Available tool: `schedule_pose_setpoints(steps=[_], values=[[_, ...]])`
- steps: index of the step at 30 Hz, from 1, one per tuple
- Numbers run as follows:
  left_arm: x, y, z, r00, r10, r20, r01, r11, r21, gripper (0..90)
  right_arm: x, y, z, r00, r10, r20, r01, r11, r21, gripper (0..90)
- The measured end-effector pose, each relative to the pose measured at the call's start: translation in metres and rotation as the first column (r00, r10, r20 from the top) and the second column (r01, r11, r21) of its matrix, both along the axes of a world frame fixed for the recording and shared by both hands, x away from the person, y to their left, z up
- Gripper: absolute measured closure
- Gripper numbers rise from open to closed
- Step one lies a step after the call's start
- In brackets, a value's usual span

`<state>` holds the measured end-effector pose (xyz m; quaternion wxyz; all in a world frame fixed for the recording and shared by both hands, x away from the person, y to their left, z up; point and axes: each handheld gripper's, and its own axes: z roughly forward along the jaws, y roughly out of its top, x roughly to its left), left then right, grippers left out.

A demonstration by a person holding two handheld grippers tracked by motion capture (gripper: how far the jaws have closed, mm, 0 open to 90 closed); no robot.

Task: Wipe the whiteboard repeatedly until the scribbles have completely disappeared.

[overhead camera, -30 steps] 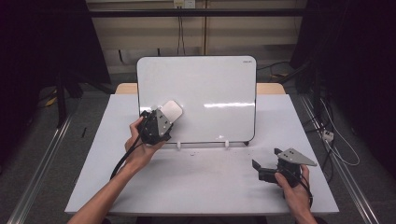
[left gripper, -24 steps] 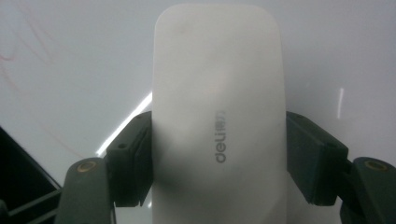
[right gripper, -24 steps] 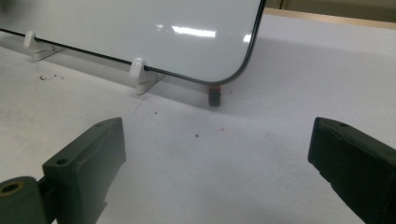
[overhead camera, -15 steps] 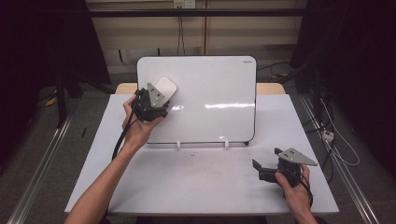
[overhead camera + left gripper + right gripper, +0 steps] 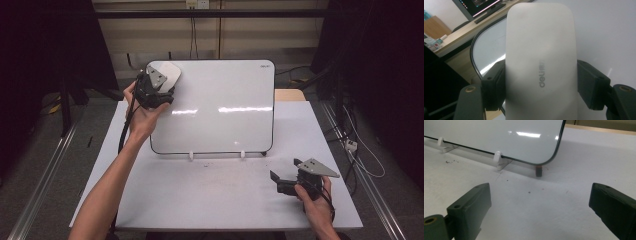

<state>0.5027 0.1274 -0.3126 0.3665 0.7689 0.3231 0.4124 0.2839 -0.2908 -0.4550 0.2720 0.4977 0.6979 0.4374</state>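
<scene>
A whiteboard (image 5: 220,107) stands tilted on two white clip feet at the middle of the white table (image 5: 215,200). My left gripper (image 5: 161,86) is raised at the board's top left corner, shut on a white whiteboard eraser (image 5: 167,73). In the left gripper view the eraser (image 5: 541,62) sits between both jaws, its grey logo facing the camera and the board (image 5: 604,32) right behind it. My right gripper (image 5: 278,179) rests low on the table at the front right, open with nothing between its jaws. The right gripper view looks at the board's lower corner (image 5: 499,137).
A white clip foot (image 5: 499,160) and a small dark peg (image 5: 538,171) prop the board's lower edge. Cables hang behind the table and along its right side (image 5: 360,155). A desk with a monitor (image 5: 481,7) lies beyond the board.
My left gripper has carried the eraser up and to the left, from the board's lower left area to its top left corner. The right gripper has stayed put.
</scene>
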Motion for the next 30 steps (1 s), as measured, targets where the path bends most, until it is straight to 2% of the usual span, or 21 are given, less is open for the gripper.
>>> schedule_pose_setpoints(steps=[4,7,10,13,17,22,25,28,30], values=[[-0.003,0.000,-0.005,1.0000,0.005,-0.005,-0.005,0.9999,-0.014,31.2,0.000,0.000,0.000,1.0000,-0.001,0.000,0.001,1.000,0.000,4.2],[-0.009,0.000,-0.013,0.9999,-0.016,-0.001,0.016,0.9998,-0.010,31.2,-0.001,0.000,0.000,1.0000,-0.001,0.001,0.001,1.000,-0.002,4.2],[-0.018,0.002,-0.026,0.9991,-0.041,-0.009,0.041,0.9991,0.010,31.2,-0.001,0.000,0.000,1.0000,-0.001,0.002,0.001,1.000,-0.002,4.2],[-0.027,0.003,-0.040,0.9983,-0.057,-0.015,0.057,0.9984,0.003,31.2,-0.001,0.000,0.000,1.0000,-0.002,0.000,0.002,1.000,-0.001,4.2],[-0.043,0.001,-0.054,0.9949,-0.098,-0.022,0.099,0.9938,0.050,31.1,0.000,0.001,0.000,1.0000,0.000,0.000,0.000,1.000,-0.005,4.2],[-0.060,0.002,-0.072,0.9931,-0.113,-0.032,0.115,0.9910,0.069,31.1,0.000,0.001,0.000,1.0000,-0.003,-0.001,0.003,1.000,-0.005,4.2],[-0.063,0.001,-0.073,0.9930,-0.116,-0.022,0.117,0.9905,0.072,31.1,0.000,0.001,0.000,1.0000,0.000,0.001,0.000,1.000,-0.008,4.2],[-0.059,0.001,-0.070,0.9921,-0.119,-0.040,0.122,0.9899,0.073,31.2,0.000,0.002,0.000,1.0000,0.002,0.001,-0.002,1.000,-0.008,4.2],[-0.056,0.002,-0.067,0.9922,-0.118,-0.038,0.121,0.9898,0.075,31.2,0.001,0.001,0.000,1.0000,0.002,0.002,-0.002,1.000,-0.009,4.2]])
